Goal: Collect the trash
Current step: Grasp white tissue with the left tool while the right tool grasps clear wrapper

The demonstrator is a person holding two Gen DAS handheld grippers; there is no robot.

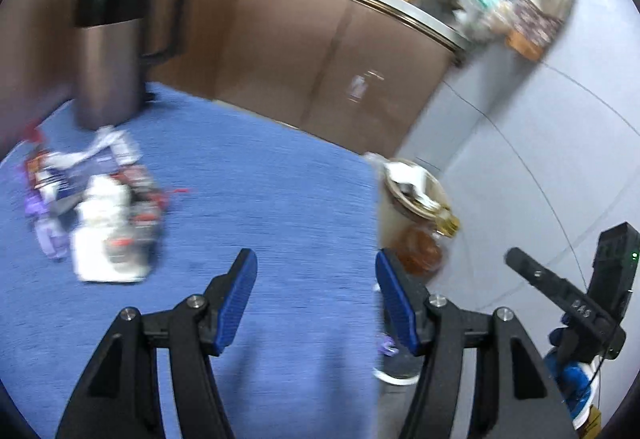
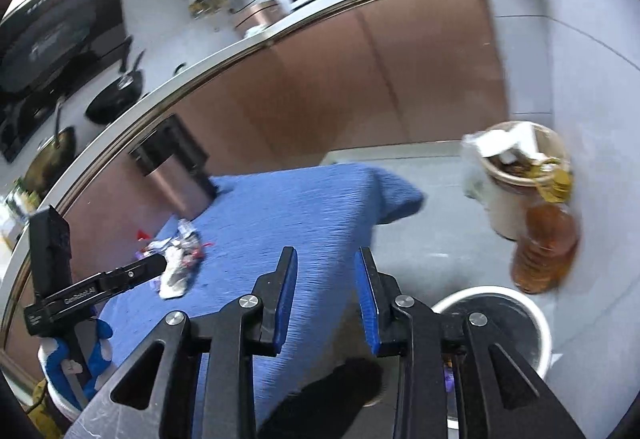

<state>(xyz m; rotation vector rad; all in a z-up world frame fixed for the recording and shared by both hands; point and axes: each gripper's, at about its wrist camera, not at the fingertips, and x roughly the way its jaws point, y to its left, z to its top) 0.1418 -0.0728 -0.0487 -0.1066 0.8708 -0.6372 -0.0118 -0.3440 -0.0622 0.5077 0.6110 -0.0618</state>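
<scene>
Hovering over the blue cloth [image 1: 280, 199], the left gripper [image 1: 316, 299] has its jaws spread wide with nothing between them; only bare cloth shows in the gap. The right gripper [image 2: 326, 303] sits lower right, jaws set narrower, also empty, aimed across the cloth edge toward the floor. Both look staged for a reach rather than a grasp: open, level, clear of contact. The trash [image 1: 96, 207], a heap of crumpled wrappers and white paper, lies on the cloth up and left of the left gripper, well apart from its fingers; in the right view the same heap [image 2: 180, 263] sits far left, just past the left tool's tip. A metal bin [image 1: 108, 55] with a black lid stands behind the heap against the brown cabinets [image 1: 304, 51], near enough to be the likely drop point. Off the cloth's right edge stand a tan pail [image 2: 516, 195] stuffed with paper and an oil bottle [image 2: 546, 247] touching it. A white bucket [image 2: 500, 335] sits right of the right gripper. Both views are motion-blurred; individual wrappers can't be told apart.
</scene>
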